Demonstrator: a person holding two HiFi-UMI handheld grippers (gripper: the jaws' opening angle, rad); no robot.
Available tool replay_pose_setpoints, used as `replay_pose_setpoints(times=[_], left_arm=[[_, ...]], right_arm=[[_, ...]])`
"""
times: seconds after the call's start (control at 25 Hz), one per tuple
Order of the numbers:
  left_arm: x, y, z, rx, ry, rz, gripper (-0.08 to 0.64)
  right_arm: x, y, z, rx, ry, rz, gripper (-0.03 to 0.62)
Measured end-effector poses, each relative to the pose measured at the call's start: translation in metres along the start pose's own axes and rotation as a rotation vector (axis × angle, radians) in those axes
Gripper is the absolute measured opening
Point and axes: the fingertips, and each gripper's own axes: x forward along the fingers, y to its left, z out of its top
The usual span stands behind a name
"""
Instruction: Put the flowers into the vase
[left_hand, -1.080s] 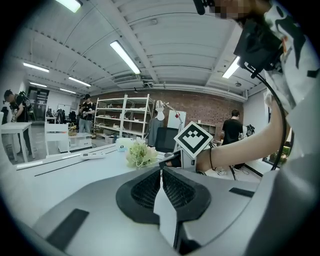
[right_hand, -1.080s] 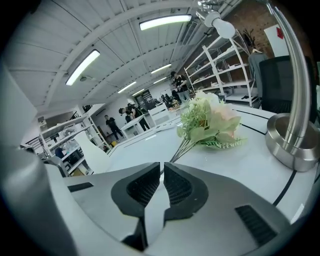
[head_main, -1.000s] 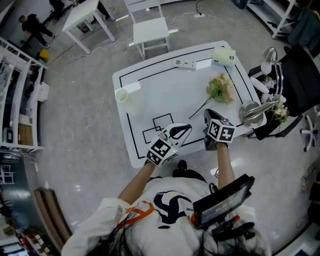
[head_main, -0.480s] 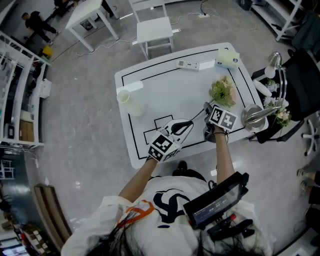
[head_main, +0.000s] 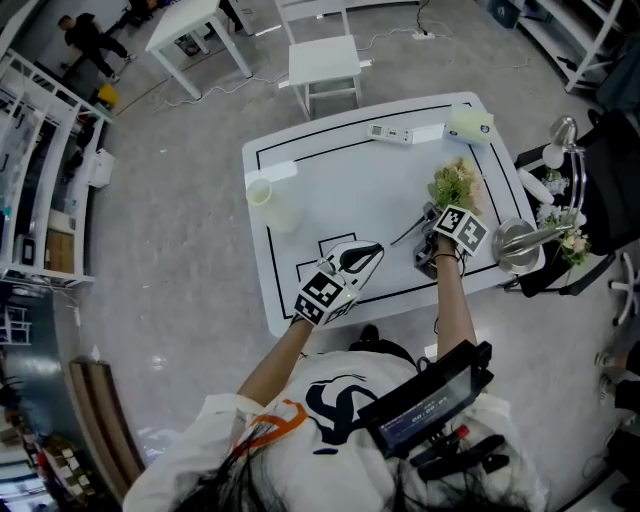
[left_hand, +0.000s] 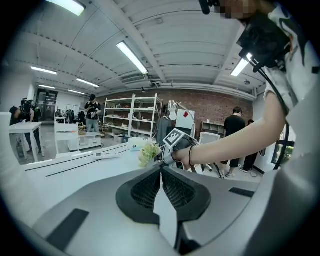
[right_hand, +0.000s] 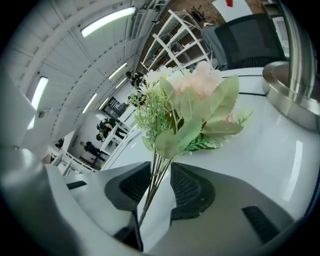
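A bunch of pale pink and green artificial flowers (head_main: 455, 185) lies on the white table (head_main: 350, 185) at the right, its stems pointing toward me. My right gripper (head_main: 431, 214) is down at those stems. In the right gripper view the flowers (right_hand: 185, 107) fill the frame, and the thin stems run between the jaws of the right gripper (right_hand: 159, 187), which are closing with a gap still showing beside the stems. My left gripper (head_main: 374, 251) rests shut and empty near the table's front; in its own view the left gripper (left_hand: 161, 170) has its pads together. The translucent vase (head_main: 281, 214) stands at the table's left.
A remote (head_main: 392, 133) and a pale green box (head_main: 468, 122) lie at the table's far edge. A metal desk lamp (head_main: 525, 240) stands at the right edge, with more flowers (head_main: 574, 243) beyond it. A white chair (head_main: 325, 62) is behind the table.
My right gripper has moved to the flower stems, rolled, and opened its jaws around them. The left gripper has shifted slightly and stayed shut.
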Motion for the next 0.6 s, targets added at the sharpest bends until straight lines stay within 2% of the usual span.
replay_pose_setpoints(times=[0.16,0.32,0.6], left_arm=[[-0.006,0.006,0.001,-0.011,-0.006,0.02,0.011],[-0.011,0.01,0.0,-0.027,-0.015,0.038,0.011],[-0.019,0.012,-0.001,-0.052,-0.033,0.068,0.011]], right_arm=[[-0.002,0.007,-0.004,0.071,-0.006,0.068,0.078],[-0.011,0.012,-0.01,0.118,-0.005,0.121,0.052],[-0.032,0.022,-0.014,0.059,-0.022,0.174,0.04]])
